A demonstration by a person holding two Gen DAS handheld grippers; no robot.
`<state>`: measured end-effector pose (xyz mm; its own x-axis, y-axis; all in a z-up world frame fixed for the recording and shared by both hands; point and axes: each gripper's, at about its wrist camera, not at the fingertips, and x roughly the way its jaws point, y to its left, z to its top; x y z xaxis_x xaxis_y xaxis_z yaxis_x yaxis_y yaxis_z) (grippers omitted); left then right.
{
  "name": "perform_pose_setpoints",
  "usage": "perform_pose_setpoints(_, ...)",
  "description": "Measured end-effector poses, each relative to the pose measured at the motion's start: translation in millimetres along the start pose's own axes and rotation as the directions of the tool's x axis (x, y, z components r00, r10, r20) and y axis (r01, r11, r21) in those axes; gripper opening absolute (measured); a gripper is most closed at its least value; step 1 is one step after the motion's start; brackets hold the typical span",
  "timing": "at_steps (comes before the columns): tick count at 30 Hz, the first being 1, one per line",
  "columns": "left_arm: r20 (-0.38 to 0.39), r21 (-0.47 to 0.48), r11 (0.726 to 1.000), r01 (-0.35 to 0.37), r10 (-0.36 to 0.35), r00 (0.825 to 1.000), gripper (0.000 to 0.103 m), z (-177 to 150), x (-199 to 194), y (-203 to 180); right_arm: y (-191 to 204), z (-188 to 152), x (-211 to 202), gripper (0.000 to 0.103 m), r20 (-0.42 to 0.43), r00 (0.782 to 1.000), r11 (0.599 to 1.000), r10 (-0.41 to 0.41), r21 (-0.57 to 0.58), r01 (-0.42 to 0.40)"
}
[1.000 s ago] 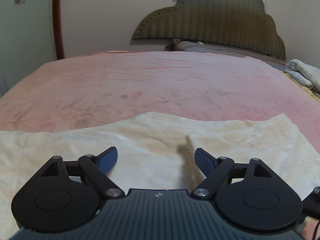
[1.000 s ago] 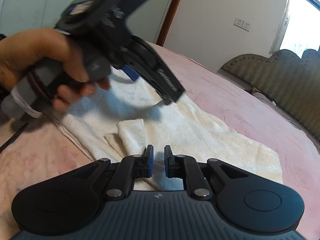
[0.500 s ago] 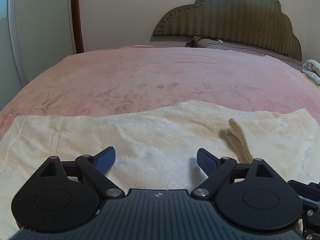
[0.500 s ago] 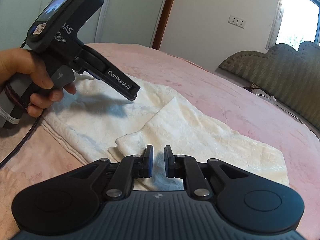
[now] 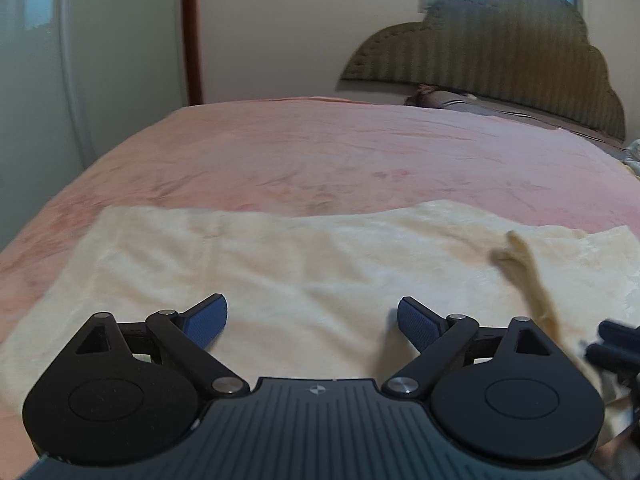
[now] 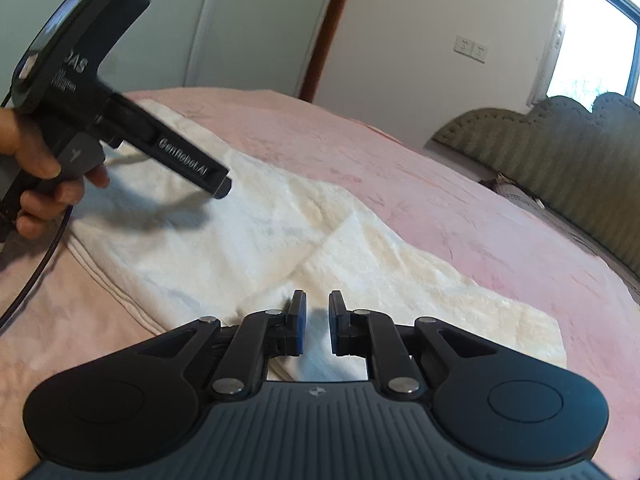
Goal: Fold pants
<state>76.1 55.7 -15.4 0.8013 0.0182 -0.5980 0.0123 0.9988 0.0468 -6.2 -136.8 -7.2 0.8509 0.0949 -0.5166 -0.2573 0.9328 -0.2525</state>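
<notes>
Cream pants (image 5: 320, 264) lie flat across the pink bed, and they also fill the middle of the right wrist view (image 6: 280, 220). My left gripper (image 5: 312, 306) hovers over their left half. Its jaws are opening wide and nothing is between them. The right wrist view shows that gripper (image 6: 218, 182) held by a hand (image 6: 36, 168) above the cloth. My right gripper (image 6: 318, 308) is shut on a folded-over edge of the pants at their near right. That edge rises as a ridge (image 5: 520, 276) toward the gripper (image 5: 612, 344).
The pink blanket (image 5: 340, 160) stretches beyond the pants to a green padded headboard (image 5: 500, 52). A white wardrobe door (image 5: 80, 80) stands on the left. A black cable (image 6: 36, 264) trails from the left gripper over the bed's near edge.
The left gripper has slid leftward along the pants, away from the folded edge, with its jaws a little wider. The right gripper has stayed put.
</notes>
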Motion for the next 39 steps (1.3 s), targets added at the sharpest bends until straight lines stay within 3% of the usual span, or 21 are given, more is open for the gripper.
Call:
perform_pose_setpoints(4, -0.028, -0.021, 0.999, -0.05, 0.049, 0.998, 0.095, -12, -10, 32, 15, 10, -2, 0.012, 0.045, 0.998, 0.998, 0.043, -0.052, -0.04)
perform_pose_setpoints(6, -0.01, 0.016, 0.998, -0.053, 0.053, 0.999, 0.096, -18, -18, 40, 22, 13, 2, 0.019, 0.049, 0.995, 0.995, 0.083, -0.061, -0.08)
perform_pose_setpoints(8, -0.001, 0.064, 0.997, -0.051, 0.051, 0.999, 0.099, -23, -25, 42, 30, 15, 11, 0.041, 0.001, 0.993, 0.989, 0.118, -0.088, -0.117)
perform_pose_setpoints(12, 0.03, 0.054, 0.998, -0.03, 0.028, 0.999, 0.103, -27, -43, 51, 47, 20, 13, 0.045, -0.014, 0.992, 0.983, 0.124, -0.137, -0.125)
perform_pose_setpoints(13, 0.047, 0.034, 0.999, -0.023, 0.022, 0.999, 0.103, -27, -49, 57, 47, 24, 11, 0.056, -0.004, 0.989, 0.981, 0.145, -0.13, -0.144)
perform_pose_setpoints(14, 0.066, 0.008, 1.0, -0.029, 0.029, 0.997, 0.103, -27, -55, 62, 48, 29, 9, 0.077, 0.011, 0.987, 0.98, 0.163, -0.121, -0.161)
perform_pose_setpoints(16, 0.095, -0.056, 0.996, -0.073, 0.078, 0.992, 0.103, -24, -63, 75, 53, 37, 5, 0.098, 0.039, 0.978, 0.973, 0.205, -0.115, -0.2)
perform_pose_setpoints(17, 0.095, -0.085, 0.991, -0.099, 0.107, 0.99, 0.103, -22, -66, 82, 57, 40, 3, 0.102, 0.051, 0.974, 0.969, 0.221, -0.123, -0.214)
perform_pose_setpoints(21, 0.057, -0.202, 0.969, -0.144, 0.159, 0.986, 0.103, -15, -79, 113, 91, 50, -3, 0.103, 0.1, 0.97, 0.96, 0.223, -0.196, -0.201)
perform_pose_setpoints(25, -0.007, -0.331, 0.938, -0.104, 0.108, 0.994, 0.102, -18, -89, 144, 135, 40, 0, 0.103, 0.14, 0.982, 0.904, 0.128, -0.424, -0.058)
perform_pose_setpoints(27, -0.038, -0.374, 0.922, -0.098, 0.091, 0.995, 0.101, -22, -89, 154, 147, 36, 6, 0.103, 0.127, 0.984, 0.877, 0.122, -0.477, -0.047)
perform_pose_setpoints(30, -0.084, -0.419, 0.903, -0.097, 0.067, 0.994, 0.098, -27, -84, 164, 152, 39, 15, 0.103, 0.136, 0.98, 0.881, 0.148, -0.469, -0.068)
perform_pose_setpoints(33, -0.091, -0.481, 0.876, -0.027, -0.019, 0.996, 0.098, -32, -81, 172, 152, 50, 28, 0.103, 0.124, 0.98, 0.9, 0.158, -0.426, -0.091)
perform_pose_setpoints(35, -0.08, -0.542, 0.838, 0.054, -0.116, 0.99, 0.099, -34, -76, 177, 160, 57, 32, 0.102, 0.14, 0.979, 0.9, 0.149, -0.429, -0.075)
perform_pose_setpoints(39, -0.092, -0.595, 0.8, 0.079, -0.165, 0.982, 0.101, -33, -66, 180, 184, 66, 41, 0.099, 0.195, 0.972, 0.868, 0.129, -0.496, -0.016)
